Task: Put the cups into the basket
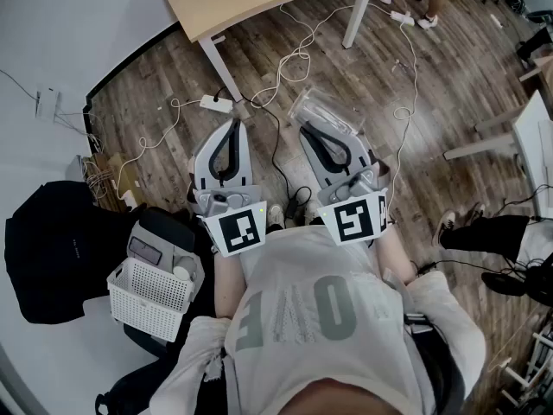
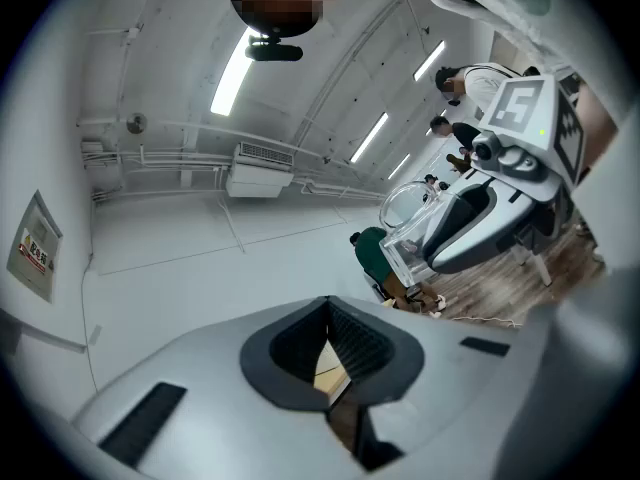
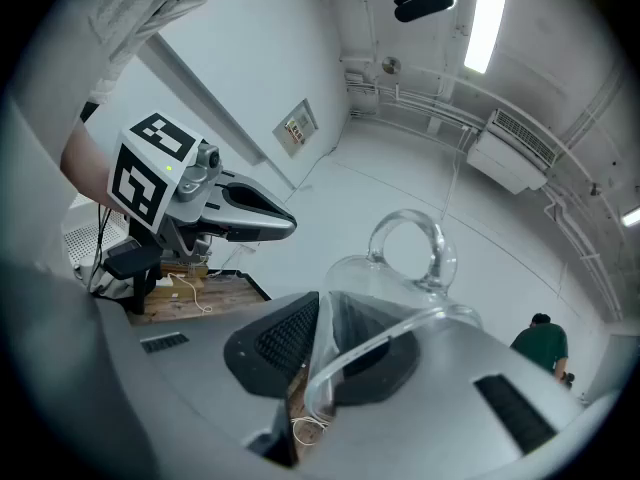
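Note:
In the head view my right gripper (image 1: 313,133) is shut on the wall of a clear glass cup (image 1: 321,109), held over the wooden floor. The right gripper view shows the cup (image 3: 405,268) lying tilted, handle uppermost, with one pad inside its rim and one outside, between my right gripper's (image 3: 318,353) jaws. My left gripper (image 1: 233,126) hangs beside it, shut with nothing held; its pads (image 2: 362,343) nearly meet. A white slatted basket (image 1: 138,305) stands low at the left. A pale round thing (image 1: 183,272) shows at its far corner.
A wooden table (image 1: 259,7) with white legs stands ahead. White cables and a power strip (image 1: 216,104) lie across the floor. A black bag (image 1: 52,249) sits left of the basket. White furniture (image 1: 531,145) and a person's dark shoe (image 1: 484,232) are at the right.

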Action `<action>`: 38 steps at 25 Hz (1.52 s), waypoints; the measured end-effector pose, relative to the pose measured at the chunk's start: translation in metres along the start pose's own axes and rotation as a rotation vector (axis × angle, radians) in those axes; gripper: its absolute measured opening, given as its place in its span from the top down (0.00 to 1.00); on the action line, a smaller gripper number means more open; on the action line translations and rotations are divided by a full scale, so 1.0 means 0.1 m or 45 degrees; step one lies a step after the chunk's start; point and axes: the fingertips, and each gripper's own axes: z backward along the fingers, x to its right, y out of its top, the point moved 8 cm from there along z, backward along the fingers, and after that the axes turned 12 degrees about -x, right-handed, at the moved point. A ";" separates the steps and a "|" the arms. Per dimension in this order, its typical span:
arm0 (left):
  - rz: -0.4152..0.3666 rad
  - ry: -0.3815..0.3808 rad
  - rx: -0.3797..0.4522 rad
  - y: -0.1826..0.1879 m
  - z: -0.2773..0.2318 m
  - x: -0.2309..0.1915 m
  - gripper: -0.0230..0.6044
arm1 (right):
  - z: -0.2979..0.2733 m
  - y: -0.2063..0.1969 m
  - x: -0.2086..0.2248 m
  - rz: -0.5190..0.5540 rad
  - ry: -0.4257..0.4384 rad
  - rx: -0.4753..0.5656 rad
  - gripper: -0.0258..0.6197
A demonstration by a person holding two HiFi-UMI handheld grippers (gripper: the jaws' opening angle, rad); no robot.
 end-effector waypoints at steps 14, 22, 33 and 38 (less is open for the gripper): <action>-0.017 0.018 -0.024 0.10 -0.24 0.16 0.95 | -0.03 -0.23 0.26 0.013 -0.020 0.035 0.91; -0.050 0.009 -0.092 0.09 -0.40 0.34 0.95 | -0.16 -0.43 0.41 0.010 0.025 0.034 0.91; 0.025 -0.004 -0.077 -0.40 -1.28 -0.04 0.95 | -1.02 -0.51 0.64 -0.001 0.015 -0.054 0.91; 0.051 -0.026 -0.034 -0.65 -1.90 -0.50 0.95 | -1.67 -0.35 0.77 -0.024 0.010 -0.119 0.91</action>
